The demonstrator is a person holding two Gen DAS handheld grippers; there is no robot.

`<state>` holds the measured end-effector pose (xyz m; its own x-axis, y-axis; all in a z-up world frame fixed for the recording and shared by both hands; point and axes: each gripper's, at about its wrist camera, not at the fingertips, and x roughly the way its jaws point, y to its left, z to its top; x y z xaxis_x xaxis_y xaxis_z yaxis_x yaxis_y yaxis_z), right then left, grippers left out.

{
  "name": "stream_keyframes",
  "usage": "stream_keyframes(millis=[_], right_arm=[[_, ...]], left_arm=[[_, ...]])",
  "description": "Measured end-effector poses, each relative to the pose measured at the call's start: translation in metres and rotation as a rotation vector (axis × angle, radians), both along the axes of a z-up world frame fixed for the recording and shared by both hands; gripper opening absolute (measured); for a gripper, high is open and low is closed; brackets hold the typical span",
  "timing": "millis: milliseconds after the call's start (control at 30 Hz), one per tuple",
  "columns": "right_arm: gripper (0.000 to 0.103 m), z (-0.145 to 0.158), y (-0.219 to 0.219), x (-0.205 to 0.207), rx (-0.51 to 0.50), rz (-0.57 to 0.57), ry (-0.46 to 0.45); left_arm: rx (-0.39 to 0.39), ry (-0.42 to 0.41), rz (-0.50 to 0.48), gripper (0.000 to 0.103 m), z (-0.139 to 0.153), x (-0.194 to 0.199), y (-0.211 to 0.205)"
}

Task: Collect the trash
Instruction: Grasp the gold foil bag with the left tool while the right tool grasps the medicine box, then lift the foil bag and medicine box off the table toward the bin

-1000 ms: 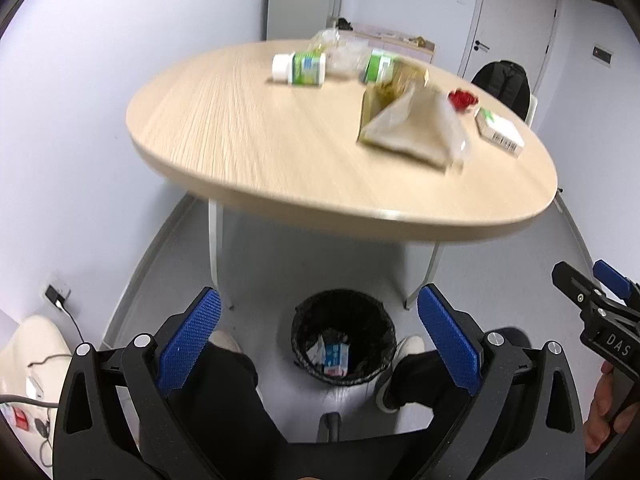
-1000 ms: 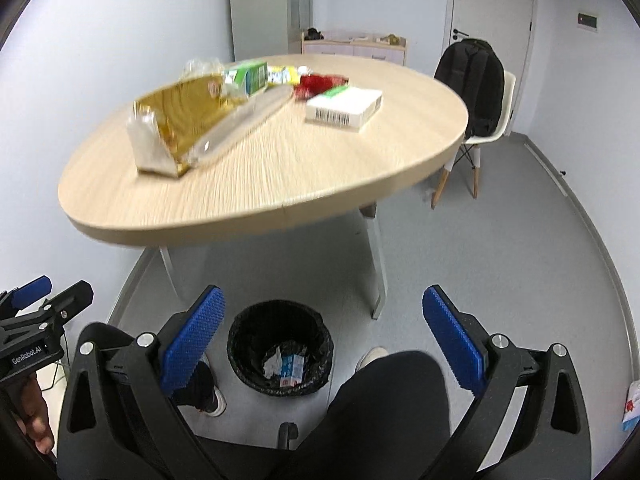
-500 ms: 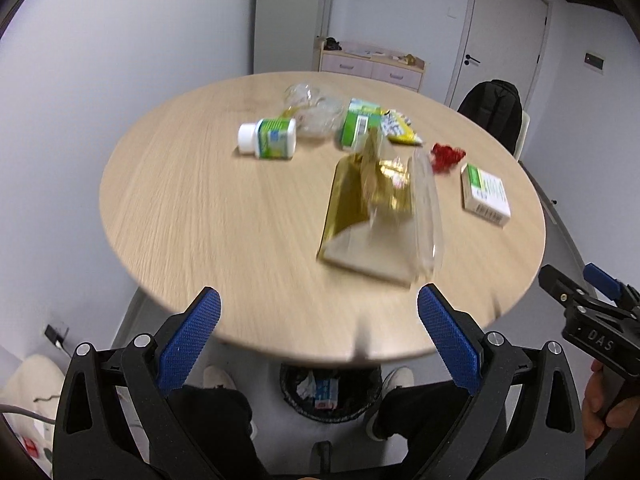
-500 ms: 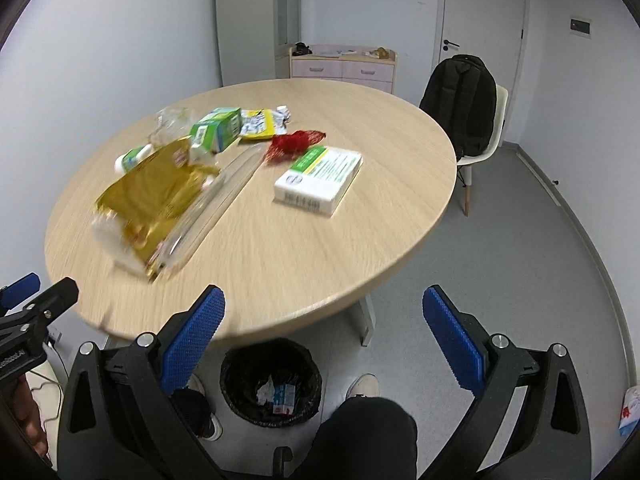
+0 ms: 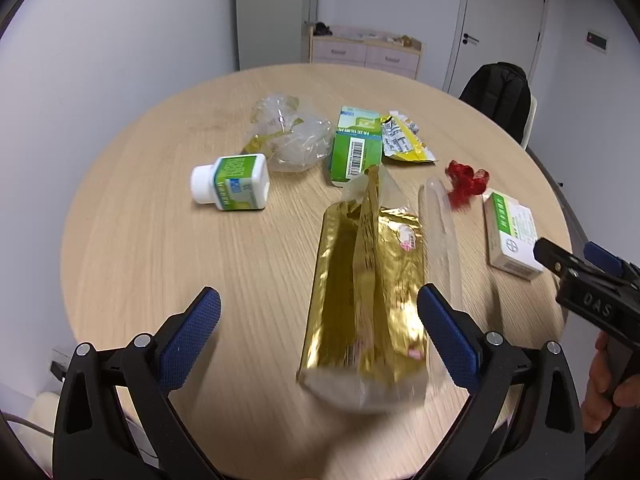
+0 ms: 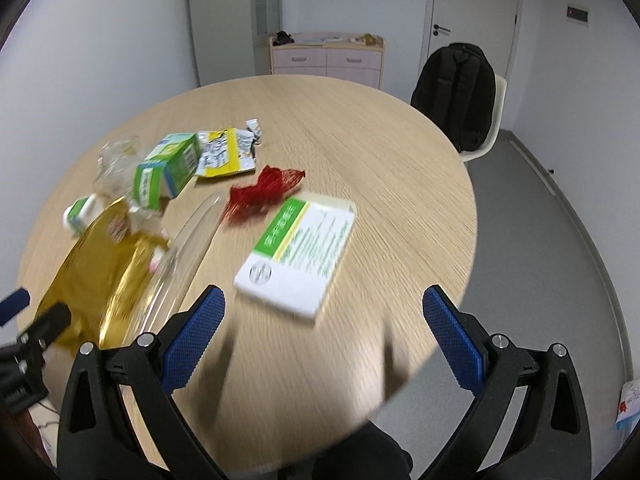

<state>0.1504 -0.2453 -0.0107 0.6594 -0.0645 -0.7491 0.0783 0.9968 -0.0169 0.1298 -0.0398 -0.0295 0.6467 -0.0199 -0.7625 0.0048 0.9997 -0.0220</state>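
Trash lies on a round wooden table [image 5: 140, 240]. A gold foil bag [image 5: 368, 280] sits nearest, just ahead of my open, empty left gripper [image 5: 320, 334]. Farther back lie a white pill bottle [image 5: 230, 182], crumpled clear plastic [image 5: 292, 136], a green carton [image 5: 354, 144], a yellow wrapper [image 5: 404, 140] and a red wrapper [image 5: 466, 182]. My right gripper [image 6: 324, 334] hovers open over the table edge, with a white and green medicine box [image 6: 300, 256] just beyond its fingertips.
A chair with a black backpack [image 6: 460, 96] stands behind the table on the right. A pale drawer cabinet [image 6: 326, 56] and a door [image 6: 472, 20] line the far wall. Grey floor [image 6: 560, 240] lies to the table's right.
Both grippers have risen from below the tabletop, where a black bin with trash showed, to above it. The bin is out of sight now. Both stay open.
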Motion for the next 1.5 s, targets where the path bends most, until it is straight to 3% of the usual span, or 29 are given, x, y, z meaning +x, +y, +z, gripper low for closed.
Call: stream_keyframes(millis=[133,267,467,533,600,900,1500], right_arm=[[0.095,-0.009,0.0,0.029,0.003,-0.015,0.037],[0.092,-0.018,0.001,0.049,0.022,-0.035,0.072],[0.078,-0.031,0.007,0.057,0.023,-0.037,0.115],[0.066,-0.034,0.008,0.058,0.025,-0.041,0.129],[0.064,-0.035,0.009,0.057,0.029,-0.041,0.13],[0.062,-0.033,0.008,0.053,0.03,-0.039,0.119],[0.062,-0.008,0.006,0.016,0.027,-0.026,0.065]], left_arm=[[0.017,0.034,-0.011,0.084,-0.007,0.018,-0.003],[0.027,0.07,-0.018,0.063,-0.016,0.029,-0.004],[0.015,0.105,-0.027,0.03,-0.026,0.032,-0.003],[0.008,0.11,-0.035,0.016,-0.027,0.031,-0.003],[-0.003,0.114,-0.041,0.006,-0.027,0.031,-0.002],[-0.024,0.104,-0.047,0.0,-0.022,0.025,-0.002],[-0.02,0.062,-0.025,0.0,0.0,0.003,0.005]])
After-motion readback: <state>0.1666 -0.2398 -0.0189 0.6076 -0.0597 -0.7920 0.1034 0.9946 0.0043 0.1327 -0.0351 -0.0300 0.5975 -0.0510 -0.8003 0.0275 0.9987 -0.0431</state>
